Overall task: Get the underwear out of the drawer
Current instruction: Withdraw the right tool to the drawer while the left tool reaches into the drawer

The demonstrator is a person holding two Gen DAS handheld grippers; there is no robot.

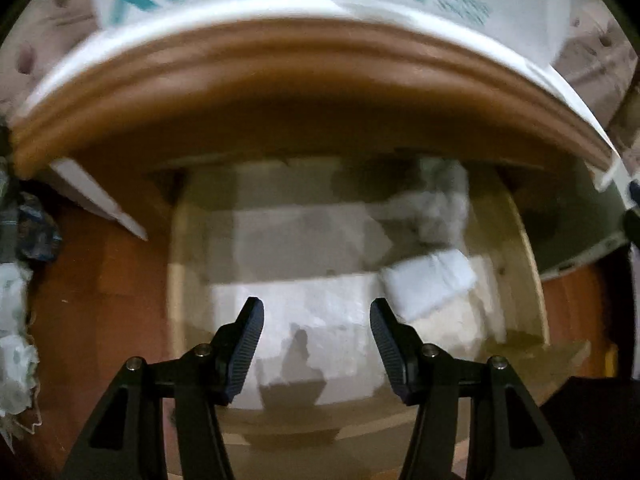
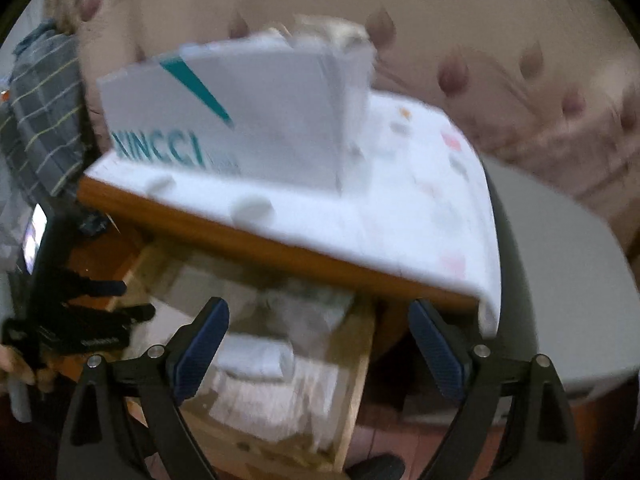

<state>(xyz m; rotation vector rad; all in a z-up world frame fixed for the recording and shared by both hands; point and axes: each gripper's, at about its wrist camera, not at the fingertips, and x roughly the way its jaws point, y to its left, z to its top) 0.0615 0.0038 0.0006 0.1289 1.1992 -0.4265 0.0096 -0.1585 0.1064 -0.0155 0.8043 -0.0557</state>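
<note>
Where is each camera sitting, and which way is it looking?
Left wrist: sits on the left gripper, looking steeply down into the open drawer at a folded white cloth; only its own two fingers show.
Right wrist: sits on the right gripper, looking slantwise at the drawer and the white box on the cabinet top; a hand holding the left gripper shows at the left edge.
Both see drawer, cloth, box.
</note>
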